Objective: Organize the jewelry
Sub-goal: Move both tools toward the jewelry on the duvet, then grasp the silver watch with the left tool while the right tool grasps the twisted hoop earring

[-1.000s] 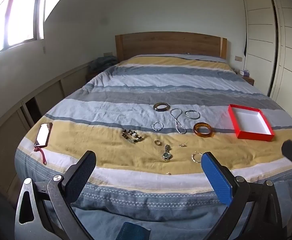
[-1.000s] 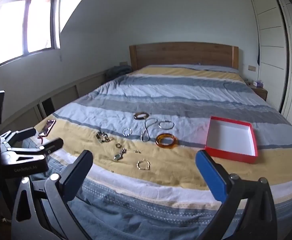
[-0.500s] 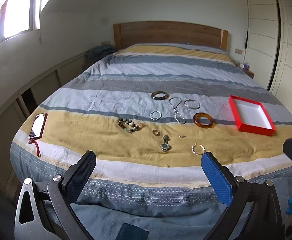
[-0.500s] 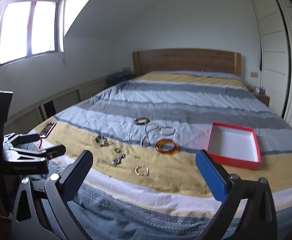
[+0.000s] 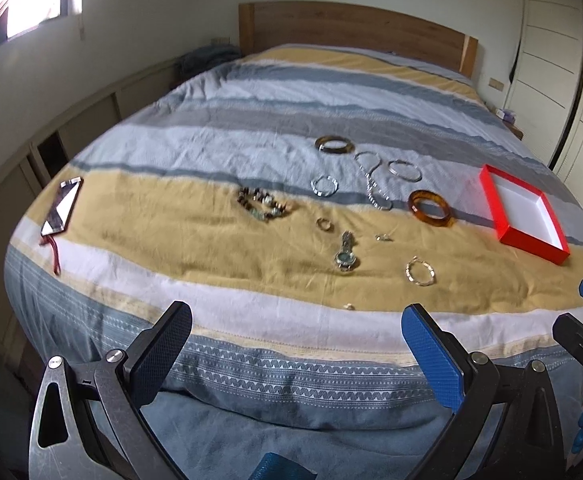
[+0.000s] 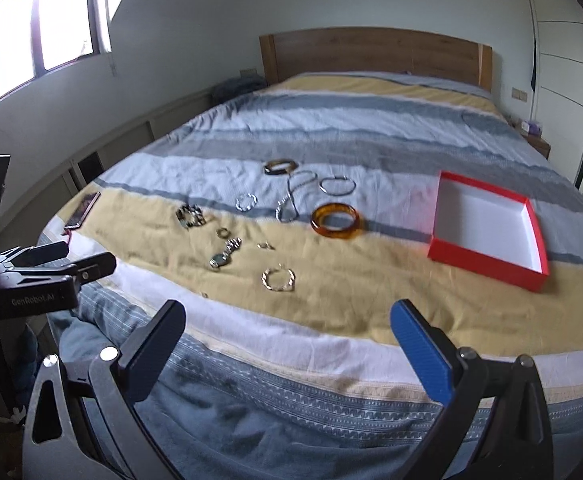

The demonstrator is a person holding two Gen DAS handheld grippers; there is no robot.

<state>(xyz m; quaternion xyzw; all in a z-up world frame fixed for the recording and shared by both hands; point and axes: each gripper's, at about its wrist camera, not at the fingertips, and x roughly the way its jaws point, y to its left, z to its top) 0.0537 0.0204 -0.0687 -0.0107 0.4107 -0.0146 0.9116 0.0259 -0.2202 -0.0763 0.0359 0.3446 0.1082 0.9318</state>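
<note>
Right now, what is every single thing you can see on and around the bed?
red box: 1, red outside, white inside, nothing in it, right side of bed
amber bangle: 1, orange-brown, left of the box
dark bangle: 1, brown, farthest back
silver bracelets: 2, thin, mid-bed
silver chain necklace: 1, between them
beaded bracelet: 1, dark, left
wristwatch: 1, silver, on yellow stripe
gold bracelet: 1, nearest
ring: 1, small
phone: 1, red strap, left edge
striped bedspread: 1
wooden headboard: 1
left gripper: open
right gripper: open
</note>
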